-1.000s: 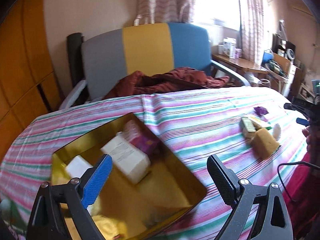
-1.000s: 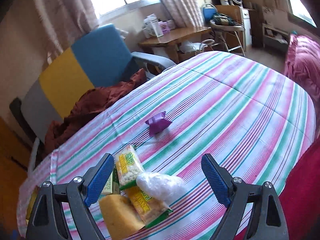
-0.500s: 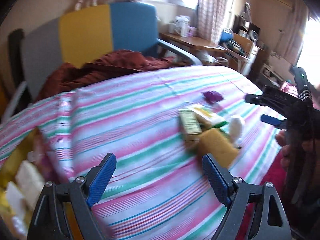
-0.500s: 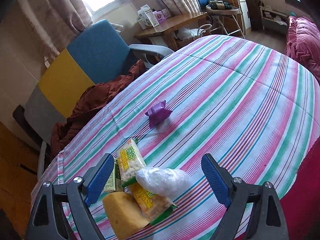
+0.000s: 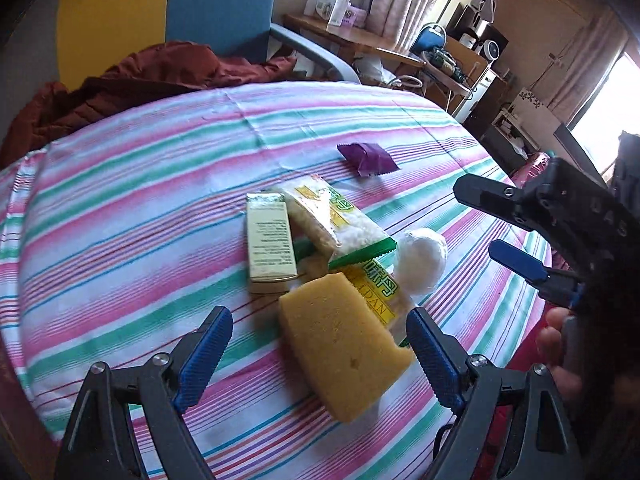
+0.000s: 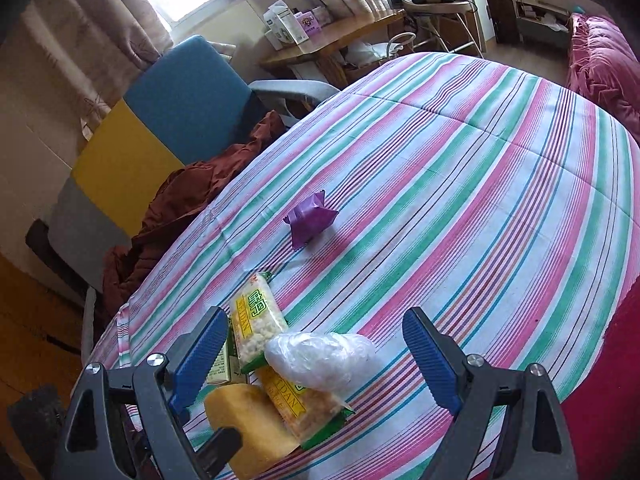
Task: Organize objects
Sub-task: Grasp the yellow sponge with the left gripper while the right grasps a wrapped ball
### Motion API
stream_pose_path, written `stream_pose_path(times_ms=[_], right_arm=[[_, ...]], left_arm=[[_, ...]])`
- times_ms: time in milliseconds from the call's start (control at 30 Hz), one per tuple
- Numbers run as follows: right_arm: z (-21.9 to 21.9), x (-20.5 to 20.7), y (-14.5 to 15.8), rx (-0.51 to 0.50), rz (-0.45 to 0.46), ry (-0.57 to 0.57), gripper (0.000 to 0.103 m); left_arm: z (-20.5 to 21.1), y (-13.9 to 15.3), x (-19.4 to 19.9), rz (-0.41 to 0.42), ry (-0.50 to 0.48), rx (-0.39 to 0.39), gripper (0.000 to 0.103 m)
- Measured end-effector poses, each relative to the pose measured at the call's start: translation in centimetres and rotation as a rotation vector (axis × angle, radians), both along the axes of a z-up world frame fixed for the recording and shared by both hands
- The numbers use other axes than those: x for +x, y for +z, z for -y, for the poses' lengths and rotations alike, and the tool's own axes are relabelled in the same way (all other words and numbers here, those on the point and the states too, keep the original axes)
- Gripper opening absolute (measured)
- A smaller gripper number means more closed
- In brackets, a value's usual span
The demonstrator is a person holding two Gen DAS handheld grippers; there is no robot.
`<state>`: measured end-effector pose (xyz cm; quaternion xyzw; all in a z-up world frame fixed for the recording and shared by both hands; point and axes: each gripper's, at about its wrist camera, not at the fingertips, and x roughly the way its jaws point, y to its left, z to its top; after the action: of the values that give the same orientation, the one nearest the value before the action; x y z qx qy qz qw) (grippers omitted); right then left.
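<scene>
Yellow sponge (image 5: 344, 344); purple wrapper (image 5: 368, 157); pink-green-white striped tablecloth (image 5: 140, 220); blue-padded tool (image 5: 320, 352).

From the yellow sponge (image 5: 344, 344), packets crowd twelve o'clock: a gold box (image 5: 270, 246), two snack bags (image 5: 340, 226) and a white wrapped ball (image 5: 420, 260). The right gripper (image 5: 486, 222) blocks two o'clock. The striped bedspread (image 5: 120, 240) lies bare at nine o'clock.

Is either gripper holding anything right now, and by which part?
Nothing is held. The left gripper stands open around the sponge; the right gripper is open too.
</scene>
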<state>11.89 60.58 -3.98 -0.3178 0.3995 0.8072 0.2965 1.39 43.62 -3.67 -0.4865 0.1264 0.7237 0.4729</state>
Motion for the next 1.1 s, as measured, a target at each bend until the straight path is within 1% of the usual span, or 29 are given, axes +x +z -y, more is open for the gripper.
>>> stream_pose_path(times_ms=[67,100,133,200,233,400,467,600,667,767,833,933,967,1000,1067,1100], right_arm=[[0.0,-0.1,-0.2,-0.006,0.004,0.005,0.091],[0.0,-0.2,-0.2,-0.008,0.006,0.006,0.091],[0.0,-0.2,-0.3,-0.011,0.008,0.008,0.091],[-0.1,-0.3,-0.4,-0.014,0.013,0.009,0.091],[-0.1,-0.3,-0.5,-0.016,0.016,0.01,0.091],[-0.2,-0.5,-0.7,-0.013,0.038,0.008,0.091],[-0.1,-0.8,-1.0,-0.007,0.069,0.011,0.091],[0.2,-1.6,-1.4,0.015,0.132,0.031,0.091],[0.5,-2.0,-1.7,0.028,0.17,0.05,0.091],[0.8,-2.5,-2.0,0.037,0.202,0.077,0.09],[1.0,-2.9,-2.3,0.043,0.227,0.089,0.088],[1.2,-3.4,-2.9,0.052,0.276,0.103,0.076],[1.2,-3.6,-3.2,0.051,0.294,0.111,0.066],[1.3,-3.7,-3.4,0.051,0.307,0.12,0.053],[1.4,-3.8,-3.4,0.057,0.314,0.128,0.042],[1.3,-3.6,-3.2,0.062,0.304,0.122,0.04]], left_arm=[[-0.4,-0.6,0.0,-0.001,0.004,-0.009,0.086],[-0.5,-1.1,0.0,0.002,0.002,-0.019,0.077],[-0.6,-1.6,0.0,0.018,-0.012,-0.026,0.065],[-0.1,-1.8,-0.1,0.054,-0.042,0.0,0.057],[0.2,-1.7,0.1,0.042,-0.043,0.008,0.054],[3.0,-0.8,0.5,0.027,-0.058,0.054,0.049],[4.3,-0.4,0.8,0.017,-0.06,0.064,0.048],[7.4,0.1,1.4,-0.028,-0.05,0.062,0.048],[8.4,0.1,1.5,-0.035,-0.042,0.063,0.048],[9.7,0.2,1.6,-0.038,-0.03,0.07,0.048],[10.4,0.1,1.7,-0.036,-0.021,0.073,0.048],[11.3,0.3,1.8,-0.036,-0.012,0.079,0.048],[11.5,0.4,1.9,-0.035,-0.009,0.08,0.048],[11.8,0.4,1.9,-0.035,-0.006,0.082,0.048],[12.2,0.6,2.1,-0.039,0.0,0.086,0.048],[12.5,0.8,2.1,-0.04,0.004,0.091,0.048]])
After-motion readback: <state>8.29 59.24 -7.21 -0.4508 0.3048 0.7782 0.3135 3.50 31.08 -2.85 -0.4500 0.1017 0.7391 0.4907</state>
